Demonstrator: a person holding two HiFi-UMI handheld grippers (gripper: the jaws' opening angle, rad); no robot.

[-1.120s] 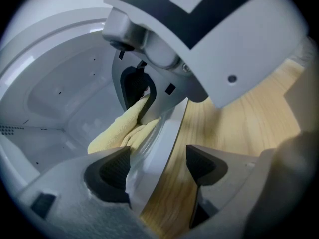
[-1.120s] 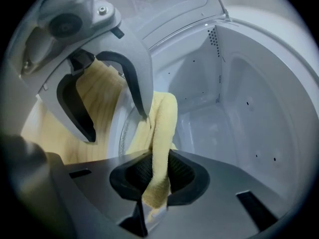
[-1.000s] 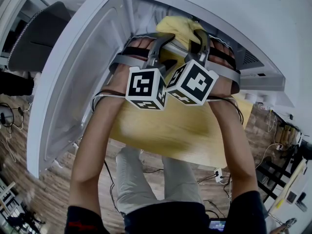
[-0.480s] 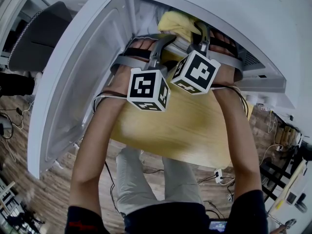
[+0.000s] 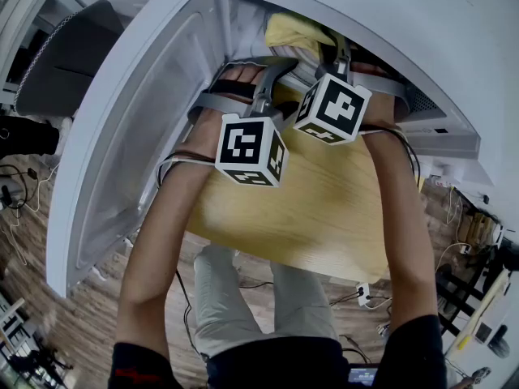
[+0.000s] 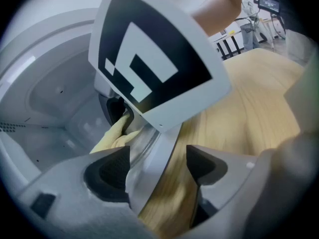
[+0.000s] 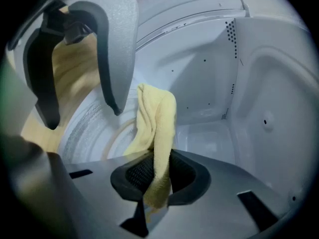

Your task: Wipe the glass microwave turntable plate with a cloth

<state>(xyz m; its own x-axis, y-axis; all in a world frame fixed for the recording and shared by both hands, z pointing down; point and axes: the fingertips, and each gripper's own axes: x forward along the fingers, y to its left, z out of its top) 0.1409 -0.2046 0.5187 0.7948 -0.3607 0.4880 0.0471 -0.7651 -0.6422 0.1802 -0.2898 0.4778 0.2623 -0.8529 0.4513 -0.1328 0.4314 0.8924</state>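
Note:
The glass turntable plate (image 6: 149, 166) stands tilted at the mouth of the microwave, and its rim sits between the jaws of my left gripper (image 6: 158, 171), which is shut on it. In the right gripper view the plate (image 7: 87, 128) shows at the left, with the left gripper's fingers (image 7: 112, 59) on either side of its edge. My right gripper (image 7: 155, 176) is shut on a yellow cloth (image 7: 157, 118) that hangs against the plate. From the head, both grippers (image 5: 272, 67) (image 5: 336, 47) reach into the oven, with the cloth (image 5: 296, 32) beyond them.
The white microwave door (image 5: 138, 136) stands open at the left. The white cavity wall (image 7: 249, 83) lies close on the right. A wooden table (image 5: 308, 209) runs under my arms. A dark chair (image 5: 65, 55) stands at the far left.
My right gripper has pushed further into the microwave with the cloth. The left gripper has held almost still on the plate.

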